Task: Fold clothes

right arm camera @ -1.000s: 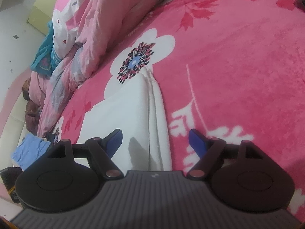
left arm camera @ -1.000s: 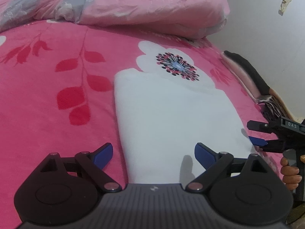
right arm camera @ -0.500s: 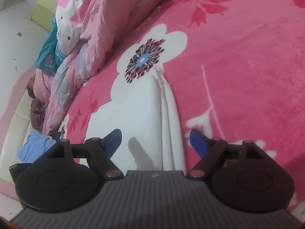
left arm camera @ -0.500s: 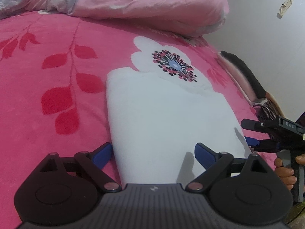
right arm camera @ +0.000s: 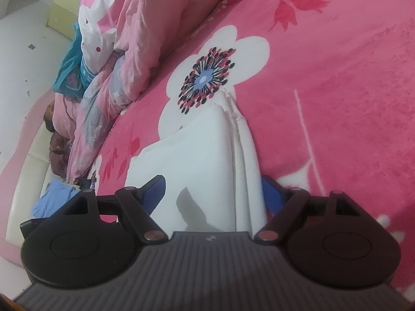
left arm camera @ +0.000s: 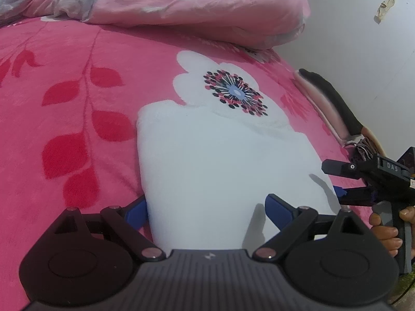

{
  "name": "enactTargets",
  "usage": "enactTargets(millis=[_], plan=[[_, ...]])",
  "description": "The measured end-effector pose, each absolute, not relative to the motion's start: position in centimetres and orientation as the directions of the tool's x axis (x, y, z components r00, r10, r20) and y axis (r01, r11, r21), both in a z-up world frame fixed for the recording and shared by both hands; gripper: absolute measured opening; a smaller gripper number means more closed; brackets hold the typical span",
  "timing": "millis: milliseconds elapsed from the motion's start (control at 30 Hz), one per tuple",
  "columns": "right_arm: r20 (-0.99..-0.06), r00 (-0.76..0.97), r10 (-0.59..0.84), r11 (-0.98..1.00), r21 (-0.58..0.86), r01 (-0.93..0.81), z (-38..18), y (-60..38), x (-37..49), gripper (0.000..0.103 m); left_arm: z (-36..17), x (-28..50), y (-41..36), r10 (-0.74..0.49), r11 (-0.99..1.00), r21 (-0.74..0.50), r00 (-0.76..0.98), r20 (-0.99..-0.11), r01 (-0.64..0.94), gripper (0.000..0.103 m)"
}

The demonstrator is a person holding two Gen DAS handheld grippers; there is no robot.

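A white folded garment lies flat on the pink floral blanket. My left gripper is open and straddles the garment's near left corner; the cloth edge partly covers its left blue fingertip. In the right wrist view the same garment shows layered folds along its right side. My right gripper is open astride the near right corner, its right fingertip half hidden behind the cloth. The left wrist view also shows the right gripper, held in a hand.
A crumpled pink and grey duvet fills the far side of the bed. Dark and pink folded things lie along the bed's right edge beside a white wall. Beyond the duvet are teal cloth and a blue garment.
Both grippers have slid forward onto the garment. Its near corners now sit between the open jaws, and the cloth edge now hides part of one fingertip on each.
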State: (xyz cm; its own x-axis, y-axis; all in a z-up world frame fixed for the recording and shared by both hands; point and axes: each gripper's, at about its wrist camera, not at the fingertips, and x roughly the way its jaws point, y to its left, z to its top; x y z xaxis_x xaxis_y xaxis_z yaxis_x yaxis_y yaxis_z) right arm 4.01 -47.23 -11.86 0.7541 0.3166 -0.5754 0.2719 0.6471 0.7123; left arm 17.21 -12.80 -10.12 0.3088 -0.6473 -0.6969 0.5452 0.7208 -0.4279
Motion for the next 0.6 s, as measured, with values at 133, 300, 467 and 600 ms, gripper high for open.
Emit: enactTargets(millis=[133,300,467,600], plan=[[-0.568,0.757,0.324,0.633,0.725,0.272,-12.04,-47.47,4.19,0.080,-10.15,17.49,-12.74,-0.653,0.717,-0.437,0.304,-0.693,0.544,0.094],[-0.570,0.754,0.327,0.634,0.724,0.272,-12.06,-47.40,4.55,0.081,-10.17,17.67,-12.63,-0.660,0.714,-0.450,0.302,-0.688,0.536,0.094],[-0.563,0.755,0.336,0.627,0.732,0.267,-12.17,-47.56,4.62,0.081,-10.04,17.51,-12.51,-0.656,0.718,-0.448,0.305,-0.690,0.532,0.094],[-0.560,0.756,0.338,0.628,0.733,0.263,-12.20,-47.54,4.46,0.081,-9.88,17.24,-12.45,-0.650,0.722,-0.440,0.306,-0.696,0.534,0.094]])
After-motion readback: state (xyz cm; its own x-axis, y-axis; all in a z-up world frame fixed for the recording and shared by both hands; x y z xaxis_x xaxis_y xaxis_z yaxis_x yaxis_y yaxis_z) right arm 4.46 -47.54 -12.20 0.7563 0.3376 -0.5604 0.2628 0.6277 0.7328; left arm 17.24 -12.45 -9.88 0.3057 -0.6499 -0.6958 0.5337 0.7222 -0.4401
